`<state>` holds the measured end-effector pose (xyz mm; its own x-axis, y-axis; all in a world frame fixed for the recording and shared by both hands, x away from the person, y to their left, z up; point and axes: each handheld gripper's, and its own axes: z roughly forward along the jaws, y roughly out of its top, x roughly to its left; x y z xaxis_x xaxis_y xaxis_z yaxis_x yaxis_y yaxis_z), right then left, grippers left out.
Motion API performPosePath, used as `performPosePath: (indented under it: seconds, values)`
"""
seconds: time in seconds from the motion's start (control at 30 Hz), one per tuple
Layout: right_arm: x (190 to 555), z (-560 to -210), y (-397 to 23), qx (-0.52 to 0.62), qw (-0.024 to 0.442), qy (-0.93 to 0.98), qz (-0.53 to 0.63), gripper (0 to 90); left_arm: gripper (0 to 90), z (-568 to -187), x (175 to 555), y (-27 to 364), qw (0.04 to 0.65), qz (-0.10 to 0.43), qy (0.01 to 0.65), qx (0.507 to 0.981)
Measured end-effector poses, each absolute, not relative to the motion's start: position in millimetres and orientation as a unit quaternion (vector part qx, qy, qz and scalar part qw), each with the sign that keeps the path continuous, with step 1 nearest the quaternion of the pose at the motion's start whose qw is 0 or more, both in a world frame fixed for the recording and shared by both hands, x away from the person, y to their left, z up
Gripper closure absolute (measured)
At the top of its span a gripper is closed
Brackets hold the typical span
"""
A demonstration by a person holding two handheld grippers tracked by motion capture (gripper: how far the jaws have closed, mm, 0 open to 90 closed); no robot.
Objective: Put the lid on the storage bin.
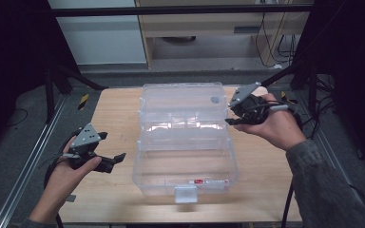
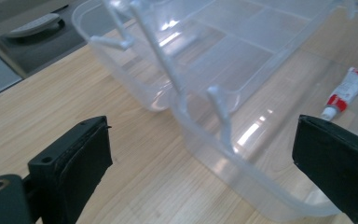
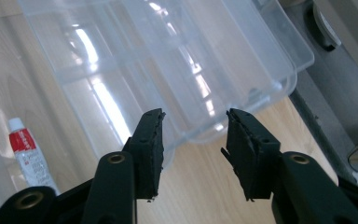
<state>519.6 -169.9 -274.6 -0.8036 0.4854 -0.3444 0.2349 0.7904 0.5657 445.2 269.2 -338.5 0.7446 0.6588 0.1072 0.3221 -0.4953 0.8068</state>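
Observation:
A clear plastic compartment box (image 1: 185, 164) lies open in the middle of the wooden table, its lid (image 1: 183, 102) folded back on the far side. A small white and red tube (image 1: 204, 181) rests inside the near half, also seen as the tube (image 2: 347, 91) and the tube (image 3: 25, 149). My left gripper (image 1: 113, 146) hovers left of the box, jaws wide open and empty, facing the box wall (image 2: 223, 154). My right gripper (image 1: 229, 114) is raised at the lid's right edge, its jaws narrowly apart with nothing between them, above the lid corner (image 3: 242, 93).
The box's front latch (image 1: 186, 194) sits near the table's front edge. Bare wood (image 1: 266, 180) lies right and left of the box. A metal rail (image 1: 28, 161) runs along the left side, and dark stand legs (image 1: 76, 78) rise behind the table.

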Motion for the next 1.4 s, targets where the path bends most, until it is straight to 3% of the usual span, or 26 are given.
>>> performPosePath:
  seconds: [0.43,0.73,1.2,1.4]
  values:
    - [564,-286,-118,0.098,0.192,0.959,0.185,56.9,3.4,-338,450,213,0.377,0.165,0.207,0.887]
    - [570,-290,-112,0.056,0.163,0.973,0.156,69.4,5.8,-346,447,188,0.353,0.132,0.144,0.915]
    - [576,-300,-105,0.031,0.159,0.979,0.126,81.1,5.0,-360,434,176,0.322,0.125,0.121,0.931]
    - [576,-299,-105,0.025,0.161,0.979,0.121,82.1,6.4,-373,428,177,0.315,0.112,0.112,0.936]
